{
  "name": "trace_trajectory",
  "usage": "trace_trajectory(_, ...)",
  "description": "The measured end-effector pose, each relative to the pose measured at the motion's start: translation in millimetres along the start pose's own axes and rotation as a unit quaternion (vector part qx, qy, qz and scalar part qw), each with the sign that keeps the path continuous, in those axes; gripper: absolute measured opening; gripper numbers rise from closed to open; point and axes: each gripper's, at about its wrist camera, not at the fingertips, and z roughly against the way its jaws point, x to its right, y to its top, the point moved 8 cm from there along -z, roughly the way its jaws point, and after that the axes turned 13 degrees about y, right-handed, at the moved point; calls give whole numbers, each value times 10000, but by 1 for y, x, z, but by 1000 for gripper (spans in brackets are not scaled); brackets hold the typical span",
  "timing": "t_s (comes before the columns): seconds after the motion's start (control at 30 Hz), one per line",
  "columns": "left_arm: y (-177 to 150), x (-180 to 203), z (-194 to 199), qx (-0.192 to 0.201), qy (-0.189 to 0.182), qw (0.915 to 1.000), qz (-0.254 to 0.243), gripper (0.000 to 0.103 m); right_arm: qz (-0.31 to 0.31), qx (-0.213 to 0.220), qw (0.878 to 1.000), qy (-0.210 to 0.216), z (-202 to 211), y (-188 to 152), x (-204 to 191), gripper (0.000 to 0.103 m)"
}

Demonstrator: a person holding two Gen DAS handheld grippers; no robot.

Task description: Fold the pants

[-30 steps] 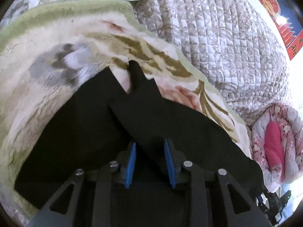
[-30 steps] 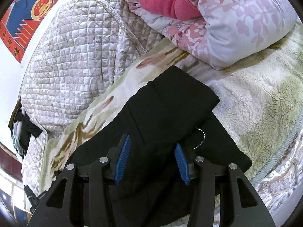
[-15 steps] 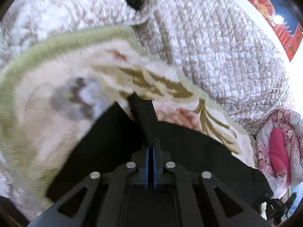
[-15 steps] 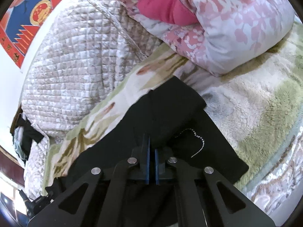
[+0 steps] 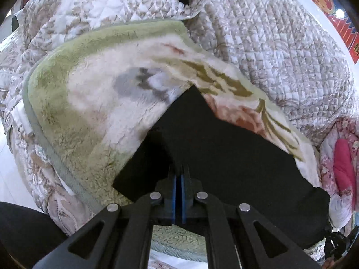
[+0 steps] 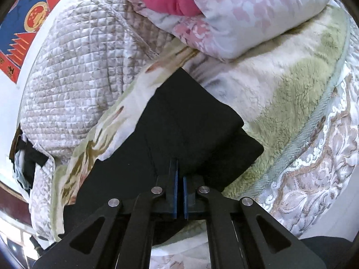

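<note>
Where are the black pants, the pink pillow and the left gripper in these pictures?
black pants [image 5: 224, 157], left wrist view, on the flat dark middle panel.
pink pillow [image 6: 258, 15], right wrist view, on its flowered cover.
left gripper [image 5: 178, 180], left wrist view, between the blue pads clamped on the fabric.

The pants [image 5: 224, 157] lie on the blanket [image 5: 89, 112], and the blanket lies on the bed. In the left wrist view, the left gripper [image 5: 178, 179] is at the near edge of the pants, closed on a fold of them. The quilt [image 5: 269, 44] is behind the blanket, and the pillow [image 5: 343, 161] is to the right of the pants. In the right wrist view, the right gripper [image 6: 179, 179] also pinches the pants [image 6: 190, 123] at their near edge. The pillow [image 6: 235, 18] lies behind the pants, on the blanket [image 6: 291, 89]. The quilt [image 6: 78, 67] is to the left of the pants.
</note>
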Motion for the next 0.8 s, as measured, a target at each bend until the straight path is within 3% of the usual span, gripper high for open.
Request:
trace_trajectory(0.1, 5, 4, 11, 262, 46, 9995, -163, 4, -45, -96, 9999, -127, -4, -5, 8, 2)
trace_trajectory(0.3, 8, 3, 14, 322, 99, 9993, -180, 4, 59, 212, 9997, 45, 17, -5, -10, 2)
trace_trajectory(0.37, 12, 2, 14, 383, 121, 9991, -166, 4, 109, 133, 9998, -103, 12, -7, -6, 2)
trace_trajectory(0.7, 0, -3, 0, 74, 388, 9987, -312, 5, -330, -74, 9987, -384, 7, -21, 17, 3)
trace_trajectory(0.8, 4, -7, 14, 296, 510, 9978, -304, 7, -42, 326, 9972, -674, 30, -14, 5, 17)
